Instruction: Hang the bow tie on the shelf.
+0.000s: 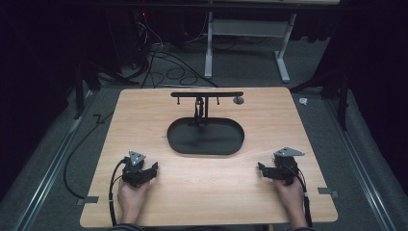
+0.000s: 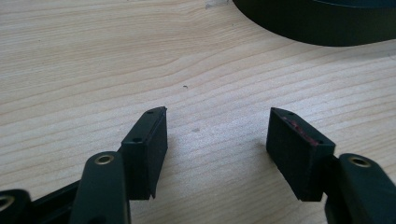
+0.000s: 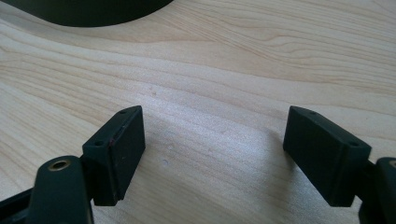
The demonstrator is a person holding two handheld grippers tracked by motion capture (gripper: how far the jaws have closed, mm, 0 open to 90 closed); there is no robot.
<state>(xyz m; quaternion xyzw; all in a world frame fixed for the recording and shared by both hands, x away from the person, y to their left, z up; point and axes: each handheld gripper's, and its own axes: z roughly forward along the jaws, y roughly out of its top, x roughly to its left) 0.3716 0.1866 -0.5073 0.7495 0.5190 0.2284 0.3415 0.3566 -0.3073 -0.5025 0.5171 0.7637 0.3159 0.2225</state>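
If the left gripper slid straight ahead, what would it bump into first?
Probably the black tray. The left gripper is open over bare table, and the tray's wall sits ahead, slightly to its right, so it might only clip it.

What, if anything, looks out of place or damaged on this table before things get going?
Nothing stands out. The black oval tray sits flat mid-table with its T-shaped stand upright at its far edge. Both tongs, left and right, rest open on bare wood. One small oddity: a reddish scuff on a left pad.
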